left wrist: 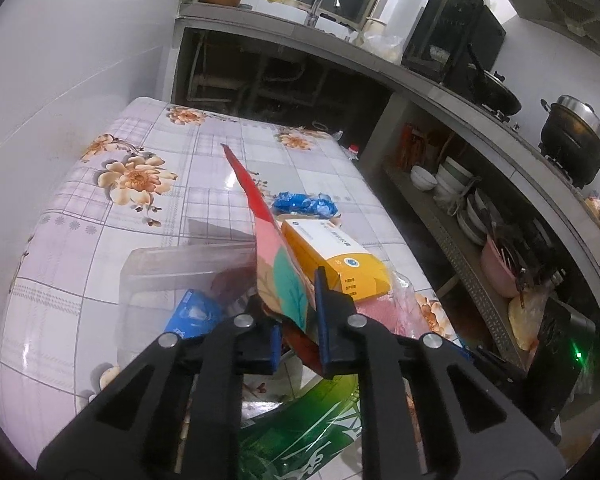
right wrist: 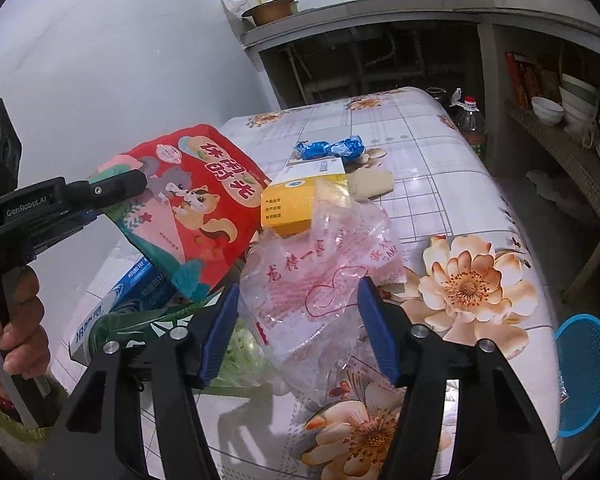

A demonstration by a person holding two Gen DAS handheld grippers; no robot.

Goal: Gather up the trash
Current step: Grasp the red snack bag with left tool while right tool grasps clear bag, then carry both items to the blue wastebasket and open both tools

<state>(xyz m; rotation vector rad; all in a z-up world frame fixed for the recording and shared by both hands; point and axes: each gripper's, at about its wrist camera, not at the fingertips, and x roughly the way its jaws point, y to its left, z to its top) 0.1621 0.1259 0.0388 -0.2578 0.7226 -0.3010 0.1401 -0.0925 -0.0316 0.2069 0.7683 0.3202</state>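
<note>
One flat red snack bag (right wrist: 196, 204), squirrels seemingly printed.

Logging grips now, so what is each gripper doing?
Left gripper: shut on the red snack bag.
Right gripper: open, the clear plastic bag between its fingers, not pinched.
</note>
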